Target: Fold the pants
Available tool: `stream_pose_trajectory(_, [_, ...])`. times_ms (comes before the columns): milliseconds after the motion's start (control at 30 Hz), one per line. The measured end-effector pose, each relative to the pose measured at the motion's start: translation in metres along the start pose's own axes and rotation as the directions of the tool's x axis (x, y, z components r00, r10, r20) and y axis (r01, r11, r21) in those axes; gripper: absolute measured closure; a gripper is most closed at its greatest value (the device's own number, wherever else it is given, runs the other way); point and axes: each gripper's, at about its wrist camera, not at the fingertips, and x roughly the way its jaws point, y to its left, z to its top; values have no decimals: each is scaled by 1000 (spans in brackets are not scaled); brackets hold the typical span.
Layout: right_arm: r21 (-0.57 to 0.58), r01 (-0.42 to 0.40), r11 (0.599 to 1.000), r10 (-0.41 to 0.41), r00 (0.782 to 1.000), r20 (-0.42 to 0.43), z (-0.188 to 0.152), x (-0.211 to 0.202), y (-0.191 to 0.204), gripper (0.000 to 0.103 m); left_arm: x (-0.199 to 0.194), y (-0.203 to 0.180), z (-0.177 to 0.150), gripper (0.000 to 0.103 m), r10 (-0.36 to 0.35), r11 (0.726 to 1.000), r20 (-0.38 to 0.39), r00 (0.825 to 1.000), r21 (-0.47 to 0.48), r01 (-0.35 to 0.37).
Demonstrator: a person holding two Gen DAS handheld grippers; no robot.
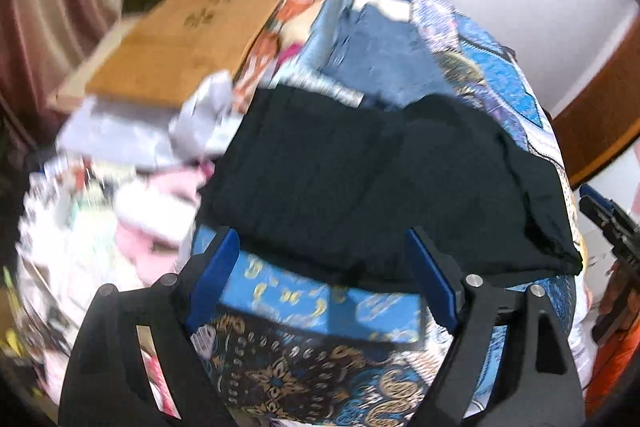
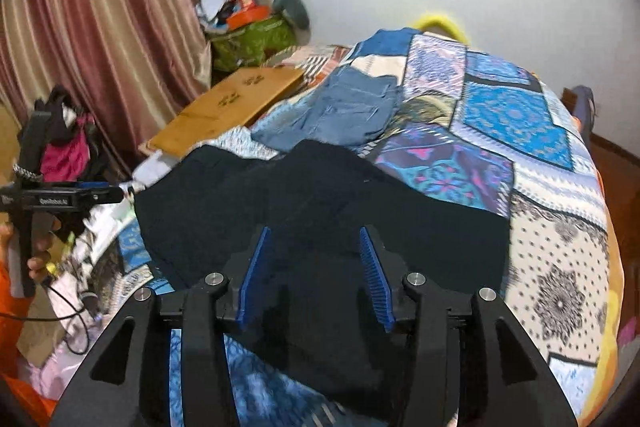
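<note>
While both grippers' fingers gape wide, black pants (image 1: 360,179) lie rumpled on the quilt (image 2: 516,115).

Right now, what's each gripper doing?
Left gripper: jaws open, holding nothing, at the black pants' near edge.
Right gripper: jaws open, empty, over the pants.

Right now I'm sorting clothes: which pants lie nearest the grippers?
The black pants, spread just before both open grippers; the blue jeans lie farther back on the quilt.
</note>
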Motion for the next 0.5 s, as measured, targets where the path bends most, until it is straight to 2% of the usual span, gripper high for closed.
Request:
stream_pose_trajectory(233, [-54,4,999,-11,992,-129,-6,45,13,60,42,33,-20,18,-100,982,-102,990,-170,82])
stream_pose_trajectory(400, [-43,-31,999,22,983,-182,-11,56,12,60,48,40,-18,18,-153,967,-74,985,-218,134])
stream_pose_trajectory(500, [-28,-44,999,38,981,-188,-11,58,11,59,57,45,-14,13,-209,948,-73,975,-260,184])
